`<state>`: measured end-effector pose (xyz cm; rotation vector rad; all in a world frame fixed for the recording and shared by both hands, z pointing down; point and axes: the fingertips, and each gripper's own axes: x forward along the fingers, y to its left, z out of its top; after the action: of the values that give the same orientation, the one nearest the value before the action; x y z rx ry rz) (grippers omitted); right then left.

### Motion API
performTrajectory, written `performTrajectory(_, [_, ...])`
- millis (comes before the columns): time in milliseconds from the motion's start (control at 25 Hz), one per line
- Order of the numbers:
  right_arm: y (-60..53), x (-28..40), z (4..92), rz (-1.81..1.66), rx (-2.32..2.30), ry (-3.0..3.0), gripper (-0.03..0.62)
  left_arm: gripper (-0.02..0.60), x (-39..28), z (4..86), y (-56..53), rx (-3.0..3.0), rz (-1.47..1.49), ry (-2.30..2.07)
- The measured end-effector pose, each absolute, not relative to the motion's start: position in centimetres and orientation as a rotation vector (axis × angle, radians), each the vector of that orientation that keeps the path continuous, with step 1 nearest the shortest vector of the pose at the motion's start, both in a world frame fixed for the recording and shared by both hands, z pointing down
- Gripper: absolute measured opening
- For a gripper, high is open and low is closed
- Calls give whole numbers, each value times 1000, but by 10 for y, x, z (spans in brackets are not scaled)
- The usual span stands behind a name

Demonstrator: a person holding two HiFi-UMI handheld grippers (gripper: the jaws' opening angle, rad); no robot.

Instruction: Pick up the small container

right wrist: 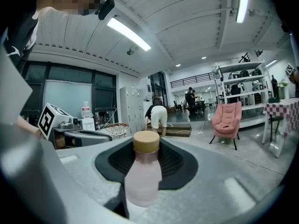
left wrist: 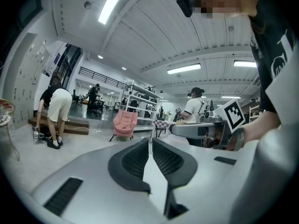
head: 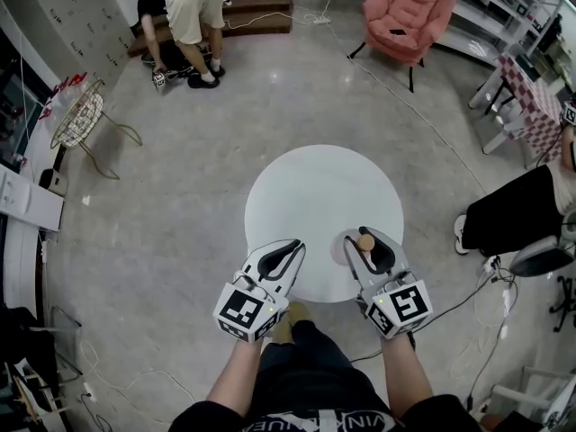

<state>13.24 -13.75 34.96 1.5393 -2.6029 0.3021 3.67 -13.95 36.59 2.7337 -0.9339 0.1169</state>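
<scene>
The right gripper has its jaws pinched on the small container, a pale pink bottle with a tan cap, standing upright between the pads above the near edge of the round white table. The left gripper is beside it, jaws pressed together on nothing. The pickup looks essentially done, with at most a little more lifting left.

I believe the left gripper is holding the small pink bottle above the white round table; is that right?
Not quite: the right gripper holds the small pink bottle above the white round table, as the right gripper view shows; the left gripper is empty.
</scene>
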Motion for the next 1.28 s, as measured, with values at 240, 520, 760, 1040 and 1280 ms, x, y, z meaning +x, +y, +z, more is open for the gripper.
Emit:
performTrajectory(240, [-140, 125, 341, 302, 1524, -2625, 133, 29, 24, 356, -145, 2731, 102, -973])
performTrajectory(520, [-140, 123, 336, 277, 1509, -2625, 133, 29, 20, 354, -146, 2726, 90, -993])
performTrajectory(760, [-140, 120, 329, 263, 1513, -2613, 133, 29, 17, 353, -144, 2725, 82, -985])
performTrajectory(1040, [-141, 119, 321, 235, 1509, -2617, 133, 29, 19, 359, -143, 2718, 88, -972])
performTrajectory(1280, [-143, 117, 312, 239, 1536, -2608, 133, 29, 12, 347, -147, 2737, 70, -980])
